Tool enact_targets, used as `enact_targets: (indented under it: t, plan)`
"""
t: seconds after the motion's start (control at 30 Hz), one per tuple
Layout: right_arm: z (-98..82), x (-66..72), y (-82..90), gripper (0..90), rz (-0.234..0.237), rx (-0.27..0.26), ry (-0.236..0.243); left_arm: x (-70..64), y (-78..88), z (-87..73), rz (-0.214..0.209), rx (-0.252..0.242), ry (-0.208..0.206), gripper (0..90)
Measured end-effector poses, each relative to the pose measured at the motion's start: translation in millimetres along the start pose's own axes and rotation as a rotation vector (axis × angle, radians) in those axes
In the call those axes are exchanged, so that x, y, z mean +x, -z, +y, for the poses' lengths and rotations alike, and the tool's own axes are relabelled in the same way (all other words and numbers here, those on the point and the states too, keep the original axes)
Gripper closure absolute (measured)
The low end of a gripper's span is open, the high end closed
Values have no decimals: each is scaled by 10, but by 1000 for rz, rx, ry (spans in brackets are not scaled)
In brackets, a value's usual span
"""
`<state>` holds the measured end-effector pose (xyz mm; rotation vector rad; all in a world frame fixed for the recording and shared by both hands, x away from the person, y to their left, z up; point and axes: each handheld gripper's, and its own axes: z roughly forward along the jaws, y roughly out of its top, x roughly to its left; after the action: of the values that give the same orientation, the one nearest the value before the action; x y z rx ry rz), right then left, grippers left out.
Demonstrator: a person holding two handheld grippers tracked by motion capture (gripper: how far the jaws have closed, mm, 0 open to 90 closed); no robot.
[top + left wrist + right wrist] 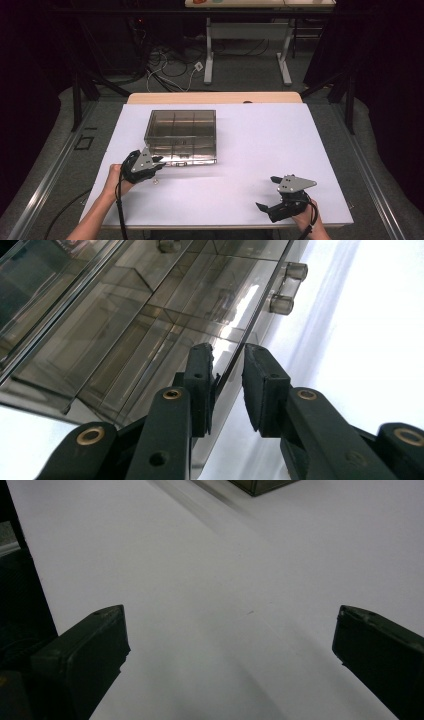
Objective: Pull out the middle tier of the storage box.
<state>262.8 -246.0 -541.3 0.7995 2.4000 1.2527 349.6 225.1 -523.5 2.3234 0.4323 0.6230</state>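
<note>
Your left gripper (227, 390) straddles the clear box's (181, 131) front wall with jaws slightly apart, while your right gripper (270, 192) rests well away from the box, jaws wide apart

The compartment box (181, 136) sits on the table (260, 130), left of centre, seemingly toward its far edge.
</note>
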Motion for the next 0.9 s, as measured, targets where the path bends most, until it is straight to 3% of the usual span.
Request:
enact_targets:
  t: [0.67, 0.8, 0.9]
  plan:
    - [3, -1, 3, 10, 0, 11, 4, 85, 147, -158, 26, 0, 54, 737]
    - [1, 0, -1, 10, -3, 3, 2, 93, 147, -153, 19, -14, 76, 735]
    - [2, 0, -1, 10, -3, 2, 0, 108, 181, -110, -5, -51, 109, 683]
